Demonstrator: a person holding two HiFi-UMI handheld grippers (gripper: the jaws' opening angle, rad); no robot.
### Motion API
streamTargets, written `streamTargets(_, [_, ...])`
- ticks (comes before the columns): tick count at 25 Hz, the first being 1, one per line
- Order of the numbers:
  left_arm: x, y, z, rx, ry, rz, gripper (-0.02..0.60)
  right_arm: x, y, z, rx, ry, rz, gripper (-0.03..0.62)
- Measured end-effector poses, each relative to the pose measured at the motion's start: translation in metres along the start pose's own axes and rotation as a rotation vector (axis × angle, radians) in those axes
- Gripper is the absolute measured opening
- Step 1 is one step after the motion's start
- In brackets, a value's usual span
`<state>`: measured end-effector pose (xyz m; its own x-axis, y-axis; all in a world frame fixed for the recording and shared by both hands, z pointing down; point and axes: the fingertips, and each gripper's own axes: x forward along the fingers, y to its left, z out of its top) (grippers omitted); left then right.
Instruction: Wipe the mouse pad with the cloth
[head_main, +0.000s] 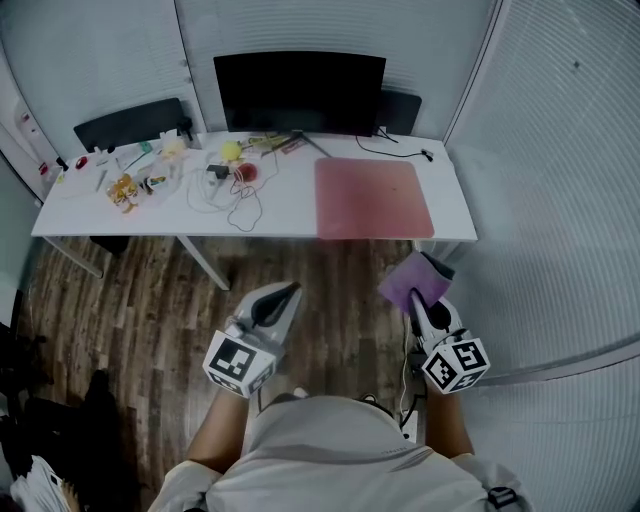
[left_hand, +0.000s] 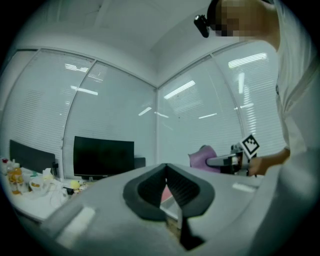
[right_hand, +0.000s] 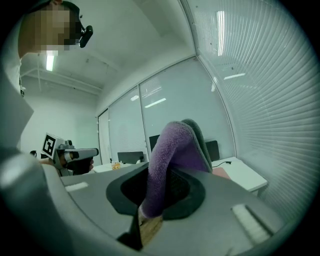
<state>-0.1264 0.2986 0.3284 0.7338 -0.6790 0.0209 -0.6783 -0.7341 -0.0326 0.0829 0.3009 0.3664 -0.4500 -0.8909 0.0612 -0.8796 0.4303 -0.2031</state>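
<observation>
Long white desk (head_main: 290, 205) is sitting ahead, with the pink rectangular mouse pad (head_main: 372, 197) lying flat at its right end. I am holding both tools short of it. Right gripper (head_main: 416, 300) is clamping the purple fleece cloth (head_main: 410, 278). Left gripper (head_main: 290, 291) jaws are meeting, empty.

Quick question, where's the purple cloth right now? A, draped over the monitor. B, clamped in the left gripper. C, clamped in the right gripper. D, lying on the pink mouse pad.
C: the purple cloth stands pinched between the jaws of the right gripper, held short of the desk, while the left gripper is shut on nothing and the pink mouse pad has nothing on it.
</observation>
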Motion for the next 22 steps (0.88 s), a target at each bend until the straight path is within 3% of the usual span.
streamTargets(10, [-0.037, 0.054, -0.045, -0.064, 0.027, 0.049, -0.002, 0.054, 0.045, -0.029, -0.01, 0.054, 0.046, 0.052])
streamTargets(17, [-0.013, 0.08, -0.055, -0.085, 0.052, 0.067, -0.002, 0.1, 0.024, -0.032, 0.011, 0.075, 0.069, 0.052])
streamTargets(22, [0.038, 0.101, -0.054, -0.083, 0.055, 0.1, -0.002, 0.14, -0.019, -0.027, 0.023, 0.095, 0.1, 0.052])
